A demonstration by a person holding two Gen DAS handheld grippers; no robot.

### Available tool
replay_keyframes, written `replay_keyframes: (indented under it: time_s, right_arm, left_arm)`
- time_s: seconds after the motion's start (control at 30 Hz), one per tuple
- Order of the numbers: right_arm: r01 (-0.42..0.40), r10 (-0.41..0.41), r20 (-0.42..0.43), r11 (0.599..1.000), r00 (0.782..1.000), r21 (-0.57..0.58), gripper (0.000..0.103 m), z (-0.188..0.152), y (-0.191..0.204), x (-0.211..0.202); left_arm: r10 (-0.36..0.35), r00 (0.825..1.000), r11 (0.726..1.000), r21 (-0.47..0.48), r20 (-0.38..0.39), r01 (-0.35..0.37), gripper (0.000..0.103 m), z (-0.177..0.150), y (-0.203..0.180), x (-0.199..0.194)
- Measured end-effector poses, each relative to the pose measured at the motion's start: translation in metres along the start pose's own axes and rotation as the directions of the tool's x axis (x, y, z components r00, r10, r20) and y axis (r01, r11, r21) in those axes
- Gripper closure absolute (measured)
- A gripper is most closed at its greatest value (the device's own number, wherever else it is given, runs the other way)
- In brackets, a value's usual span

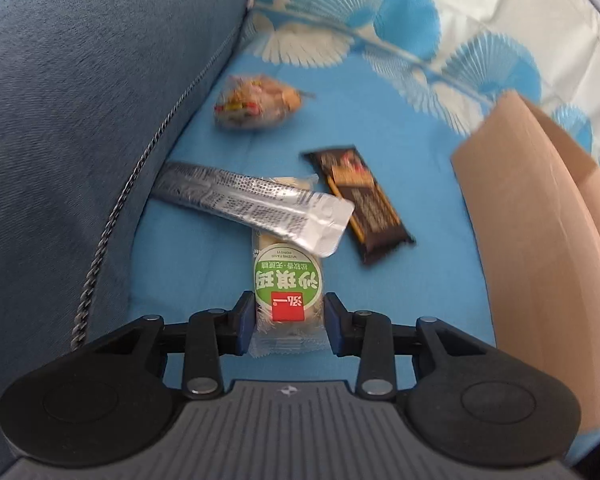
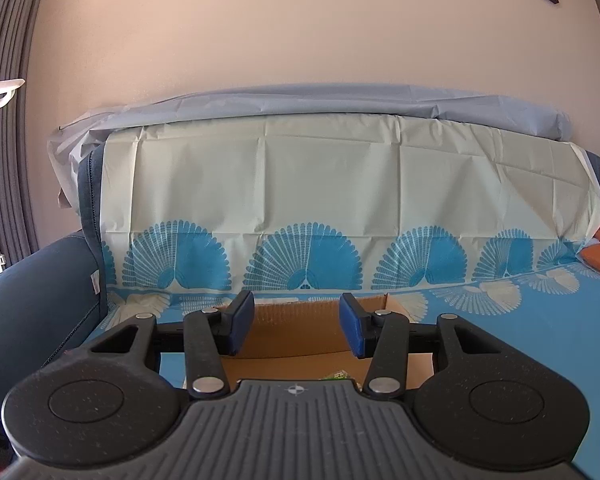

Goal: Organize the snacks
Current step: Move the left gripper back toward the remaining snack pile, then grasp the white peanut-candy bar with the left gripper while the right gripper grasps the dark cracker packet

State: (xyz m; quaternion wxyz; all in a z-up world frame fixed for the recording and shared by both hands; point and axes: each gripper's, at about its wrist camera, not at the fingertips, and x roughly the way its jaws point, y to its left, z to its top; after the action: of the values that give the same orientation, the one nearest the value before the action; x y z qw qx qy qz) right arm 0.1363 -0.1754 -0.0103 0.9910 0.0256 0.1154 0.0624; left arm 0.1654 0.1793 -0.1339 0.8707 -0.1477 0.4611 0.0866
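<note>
Currently: left gripper (image 1: 290,322) pinching green-label snack (image 1: 288,284); slide clear of overlapping silver packet (image 1: 256,204), then carry to cardboard box (image 1: 540,240); right gripper (image 2: 297,328) wide, empty.

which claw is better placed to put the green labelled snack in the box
Left. The left claw already straddles the clear-wrapped green labelled snack, with the brown cardboard box just to its right. The right claw is open and empty, hovering over the box, away from the snacks.
</note>
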Motion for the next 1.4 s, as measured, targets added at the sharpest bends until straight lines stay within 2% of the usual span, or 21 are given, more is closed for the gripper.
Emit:
replay_keyframes:
  time_s: [0.13, 0.33, 0.4, 0.5, 0.63, 0.7, 0.83, 0.9, 0.97, 1.07, 1.13, 1.2, 1.33, 1.4]
  right_arm:
    - [-0.006, 0.006, 0.004, 1.0, 1.0, 0.001, 0.054, 0.0, 0.002, 0.001]
    - [-0.019, 0.019, 0.002, 0.999, 1.0, -0.031, 0.054, 0.0, 0.01, 0.001]
    - [-0.023, 0.023, -0.001, 0.999, 1.0, -0.047, 0.053, -0.001, 0.013, 0.001]
    - [-0.038, 0.037, -0.009, 0.997, 0.999, -0.068, 0.048, -0.002, 0.016, 0.001]
    - [-0.058, 0.056, -0.024, 0.995, 0.998, -0.081, 0.048, -0.002, 0.02, 0.004]
    - [-0.068, 0.066, -0.03, 0.994, 0.997, -0.089, 0.048, -0.002, 0.023, 0.005]
    - [-0.109, 0.102, -0.061, 0.986, 0.993, -0.126, 0.048, -0.003, 0.034, 0.009]
    - [-0.15, 0.139, -0.09, 0.981, 0.986, -0.125, 0.048, -0.004, 0.043, 0.013]
    - [-0.206, 0.19, -0.133, 0.971, 0.973, -0.12, 0.049, -0.006, 0.058, 0.019]
    - [-0.296, 0.272, -0.181, 0.947, 0.945, -0.126, 0.055, -0.004, 0.089, 0.027]
    - [-0.371, 0.34, -0.21, 0.919, 0.917, -0.132, 0.068, 0.0, 0.114, 0.033]
    - [-0.436, 0.395, -0.253, 0.89, 0.883, -0.132, 0.075, 0.005, 0.141, 0.044]
    - [-0.467, 0.399, -0.344, 0.873, 0.85, -0.142, 0.074, -0.002, 0.183, 0.079]
    - [-0.475, 0.388, -0.415, 0.87, 0.823, -0.131, 0.068, -0.014, 0.199, 0.104]
  left_arm:
    - [-0.001, 0.999, 0.999, 0.032, -0.051, 0.002, 0.064, -0.009, 0.014, -0.018]
    - [-0.065, 0.996, 0.996, -0.06, -0.06, 0.061, 0.056, -0.014, 0.032, -0.013]
    - [-0.059, 0.996, 0.996, -0.066, -0.072, 0.054, 0.054, -0.012, 0.031, -0.008]
    - [-0.055, 0.995, 0.997, -0.062, -0.089, 0.05, 0.057, -0.01, 0.028, -0.002]
    - [-0.092, 0.993, 0.995, -0.052, -0.079, 0.088, 0.062, -0.01, 0.028, -0.006]
    - [-0.13, 0.988, 0.991, -0.042, -0.085, 0.127, 0.062, -0.012, 0.027, -0.009]
    - [-0.227, 0.961, 0.972, 0.023, -0.159, 0.234, 0.062, -0.017, 0.018, -0.009]
    - [-0.235, 0.957, 0.967, 0.059, -0.168, 0.248, 0.062, -0.021, 0.013, -0.012]
    - [-0.217, 0.964, 0.97, 0.078, -0.155, 0.231, 0.063, -0.025, 0.009, -0.017]
    - [-0.194, 0.974, 0.976, 0.078, -0.116, 0.203, 0.063, -0.03, 0.01, -0.026]
    - [-0.182, 0.98, 0.98, 0.072, -0.079, 0.187, 0.064, -0.033, 0.012, -0.034]
    - [-0.169, 0.985, 0.983, 0.062, -0.031, 0.171, 0.064, -0.035, 0.015, -0.042]
    - [-0.146, 0.989, 0.989, 0.024, 0.025, 0.145, 0.064, -0.034, 0.022, -0.05]
    - [-0.134, 0.991, 0.991, -0.004, 0.02, 0.134, 0.064, -0.032, 0.025, -0.048]
